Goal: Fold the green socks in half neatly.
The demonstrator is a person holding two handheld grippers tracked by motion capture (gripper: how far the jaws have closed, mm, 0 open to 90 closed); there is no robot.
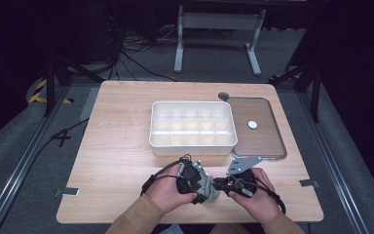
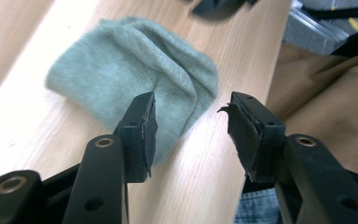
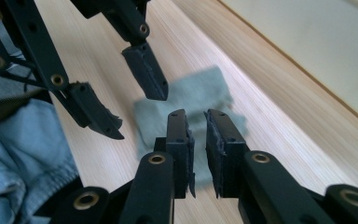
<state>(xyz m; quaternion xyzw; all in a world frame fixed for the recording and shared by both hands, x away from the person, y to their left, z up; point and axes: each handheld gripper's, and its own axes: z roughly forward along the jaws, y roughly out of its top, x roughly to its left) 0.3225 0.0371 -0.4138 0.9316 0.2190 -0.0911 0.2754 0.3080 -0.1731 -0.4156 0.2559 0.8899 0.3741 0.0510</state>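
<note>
Between the 2 grippers, a folded grey-green knitted cloth (image 2: 135,79) lies flat on the light wooden desk (image 1: 121,161). The left gripper (image 2: 191,135) fingers are spread wide and empty, the cloth just ahead and below. The right gripper (image 3: 198,149) fingers are barely parted, nothing held, hovering above the cloth's near edge, seemingly nearer.

Your grey-green knit cloth (image 2: 135,74) lies folded and a little rumpled, flat on the pale wooden table near its front edge, free of both grippers.
</note>
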